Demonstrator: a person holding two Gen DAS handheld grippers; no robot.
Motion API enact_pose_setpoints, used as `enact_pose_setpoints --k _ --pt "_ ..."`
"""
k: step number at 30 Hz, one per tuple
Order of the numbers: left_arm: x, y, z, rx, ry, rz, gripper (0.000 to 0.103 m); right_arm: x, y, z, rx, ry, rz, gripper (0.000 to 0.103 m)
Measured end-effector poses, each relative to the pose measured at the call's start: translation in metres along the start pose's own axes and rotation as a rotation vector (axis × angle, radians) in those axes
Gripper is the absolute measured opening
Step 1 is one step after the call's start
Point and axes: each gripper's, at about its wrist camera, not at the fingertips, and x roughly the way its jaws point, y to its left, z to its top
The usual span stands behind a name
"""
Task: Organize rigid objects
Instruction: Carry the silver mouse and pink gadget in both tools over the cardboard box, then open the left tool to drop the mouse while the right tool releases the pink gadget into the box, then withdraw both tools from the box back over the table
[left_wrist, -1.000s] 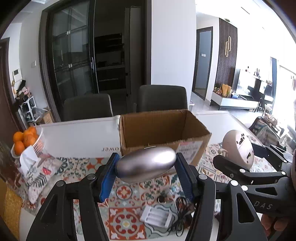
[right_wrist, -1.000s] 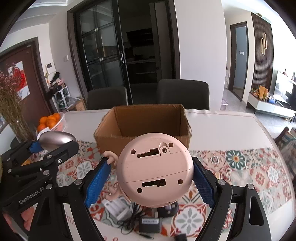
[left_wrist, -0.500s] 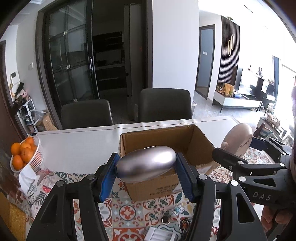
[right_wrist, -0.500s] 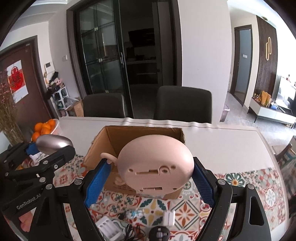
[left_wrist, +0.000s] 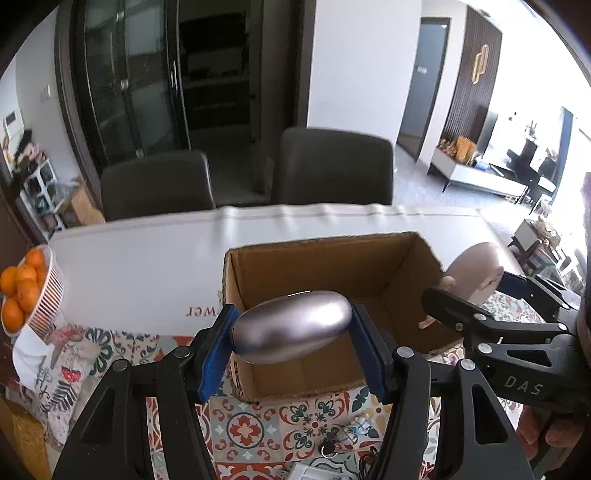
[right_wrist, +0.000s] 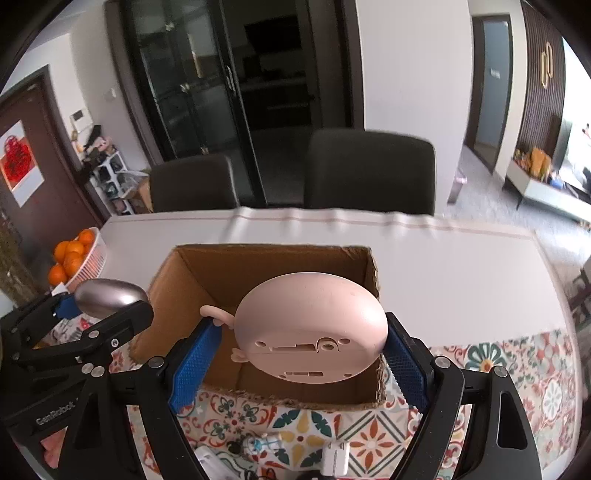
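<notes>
I hold a silver egg (left_wrist: 291, 326) in my left tool (left_wrist: 291, 332) and a pink toy (right_wrist: 312, 326) in my right tool (right_wrist: 295, 354) over the empty box (right_wrist: 269, 258); small items wait on the worktop (left_wrist: 147, 273)

The cardboard box (right_wrist: 273, 332) gapes open-topped below my tongs, its brown floor bare and its walls the only barrier. My left gripper (left_wrist: 291, 339) and right gripper (right_wrist: 299, 354) crowd side by side over it. Small clutter (right_wrist: 266, 446) lies before its near wall.
</notes>
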Motion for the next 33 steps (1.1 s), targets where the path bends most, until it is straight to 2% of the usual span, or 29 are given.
enact_pose_setpoints --k 7,15,20,23,27,30,33 --pt "0.022 0.0 0.002 -0.012 0.088 0.003 0.06 0.027 -0.008 -0.001 0.025 0.081 0.027 0.086" --pt "0.017 0.005 0.003 0.009 0.041 0.089 0.08 0.037 -0.008 -0.001 0.012 0.102 0.026 0.086" --pt "0.01 0.013 0.001 -0.013 0.019 0.142 0.086 0.042 -0.004 0.002 0.0 0.125 0.013 0.088" --pt "0.008 0.016 -0.002 -0.022 0.02 0.149 0.087 0.037 -0.001 0.002 -0.012 0.108 -0.01 0.094" --pt "0.003 0.017 -0.007 -0.032 0.017 0.154 0.088 0.026 0.002 -0.001 -0.03 0.085 -0.052 0.094" --pt "-0.004 0.017 -0.013 -0.037 0.005 0.164 0.094 0.012 0.003 -0.007 -0.032 0.052 -0.093 0.094" --pt "-0.015 0.015 -0.019 -0.048 -0.015 0.175 0.095 -0.001 0.003 -0.012 -0.035 0.027 -0.124 0.094"
